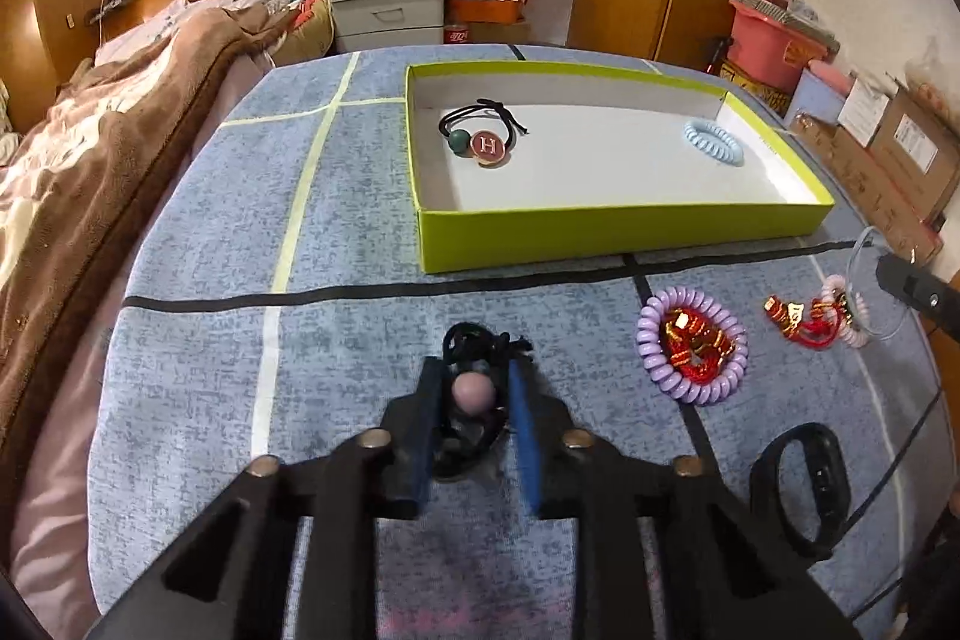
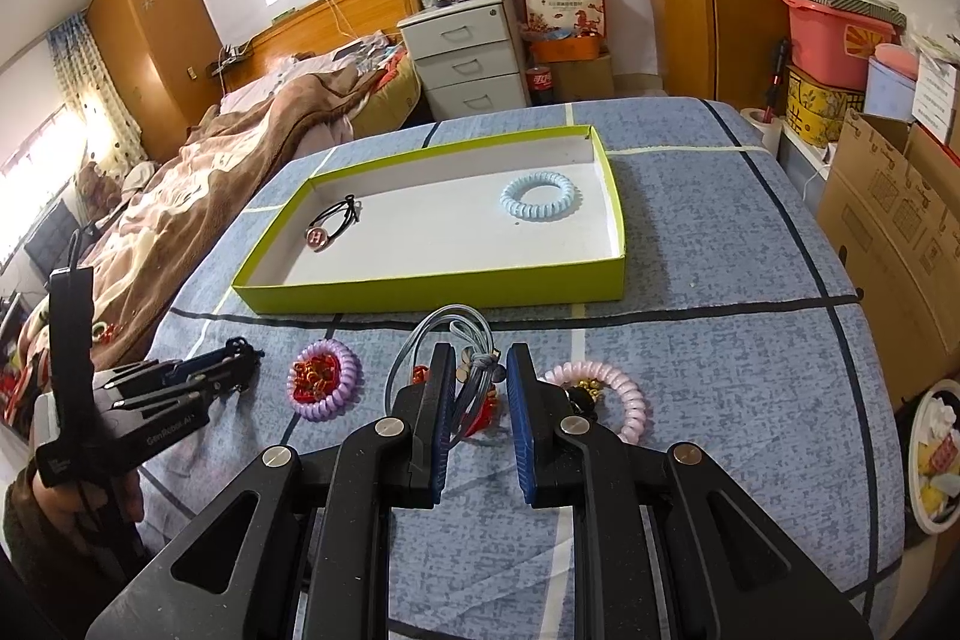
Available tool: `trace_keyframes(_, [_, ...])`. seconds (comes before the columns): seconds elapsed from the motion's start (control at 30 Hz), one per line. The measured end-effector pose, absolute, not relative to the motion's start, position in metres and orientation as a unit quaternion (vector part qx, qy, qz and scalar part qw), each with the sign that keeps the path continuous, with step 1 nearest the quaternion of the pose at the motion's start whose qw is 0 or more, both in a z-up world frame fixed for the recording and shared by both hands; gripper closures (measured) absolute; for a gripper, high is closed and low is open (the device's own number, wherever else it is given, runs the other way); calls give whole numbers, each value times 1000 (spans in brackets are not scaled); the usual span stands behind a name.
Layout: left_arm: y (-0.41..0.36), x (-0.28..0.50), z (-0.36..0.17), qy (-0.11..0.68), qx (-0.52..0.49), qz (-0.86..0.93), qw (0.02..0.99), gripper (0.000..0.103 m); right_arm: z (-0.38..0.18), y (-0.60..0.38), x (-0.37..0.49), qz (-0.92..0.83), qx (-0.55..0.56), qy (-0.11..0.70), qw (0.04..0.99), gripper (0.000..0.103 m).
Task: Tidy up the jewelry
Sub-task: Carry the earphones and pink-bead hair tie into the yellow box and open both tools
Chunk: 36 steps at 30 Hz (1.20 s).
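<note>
- Step in hand: we are picking up the black elastic hair tie with the pale pink bead (image 1: 471,388) from the blue-grey patterned bed cover (image 1: 336,376); we judge it is bound for the shallow lime-green cardboard tray with the white floor (image 1: 600,232), which lies beyond the black stripe of the cover.
- Left claw (image 1: 474,376): its blue pads flank the bead and the bunched black cord; the jaws stand narrow, but we cannot tell whether the pads press on the tie or only bracket it.
- Right claw (image 2: 477,367): it holds a grey-blue cord loop (image 2: 444,334), which stands up between the narrow jaws over a red ornament, just beside a pale pink spiral coil band (image 2: 624,394).
- Already in the tray: a black hair tie with a red "H" disc (image 1: 489,145) at the left end; a light blue spiral coil band (image 1: 714,142) at the right end.
- Not yet sorted: a lilac spiral coil band around a red-and-gold charm (image 1: 690,352); a black wristband (image 1: 798,490) near the left claw.
- Next move: we judge that the grip needs confirming, then a lift clear of the tray wall.
- Pose: both claws tilt downward toward the cover; a hand (image 2: 90,496) grips the left tool's handle.
</note>
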<state>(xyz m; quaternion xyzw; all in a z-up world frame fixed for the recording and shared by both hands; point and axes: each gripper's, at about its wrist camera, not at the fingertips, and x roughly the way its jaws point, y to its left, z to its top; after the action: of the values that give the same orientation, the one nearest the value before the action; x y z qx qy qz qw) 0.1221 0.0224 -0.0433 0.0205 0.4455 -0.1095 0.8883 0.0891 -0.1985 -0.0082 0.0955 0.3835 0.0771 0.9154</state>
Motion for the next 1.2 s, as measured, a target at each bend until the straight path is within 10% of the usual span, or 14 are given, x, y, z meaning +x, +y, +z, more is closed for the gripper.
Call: trace_keyframes(1.2, [-28, 199, 19, 390, -25, -193, 900, 85, -5, -217, 178, 55, 71, 406, 909, 85])
